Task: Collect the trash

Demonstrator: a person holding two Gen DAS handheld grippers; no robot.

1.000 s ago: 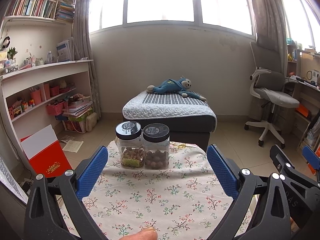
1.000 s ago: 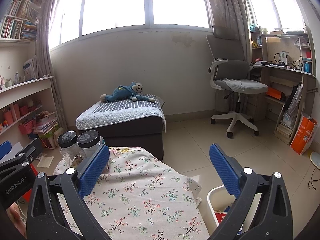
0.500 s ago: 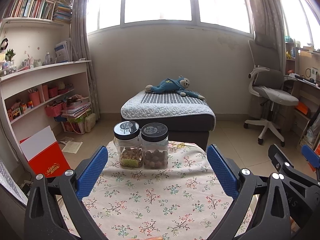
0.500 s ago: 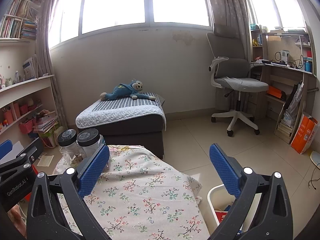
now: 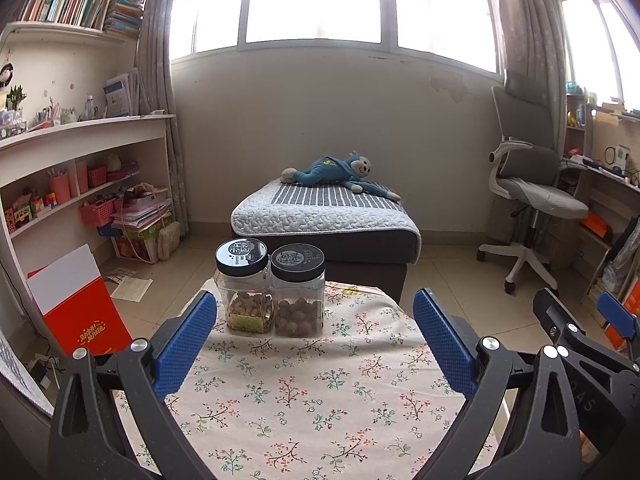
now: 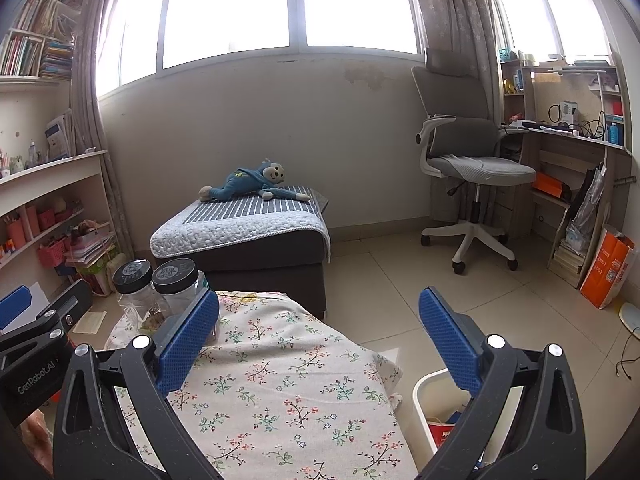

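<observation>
While both jaws gape empty, left gripper (image 5: 315, 338) and right gripper (image 6: 319, 340) hover over the floral-clothed table (image 5: 304, 392); white plastic bin (image 6: 430, 396) beside it.

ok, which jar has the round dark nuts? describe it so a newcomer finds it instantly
Find the table with the floral cloth in front of the grey ottoman. Two clear black-lidded jars stand side by side at its far edge. The dark-nut jar is the right one seen from the left claw's camera, with a matte grey-black lid, unlike the pale-nut jar beside it.
</observation>
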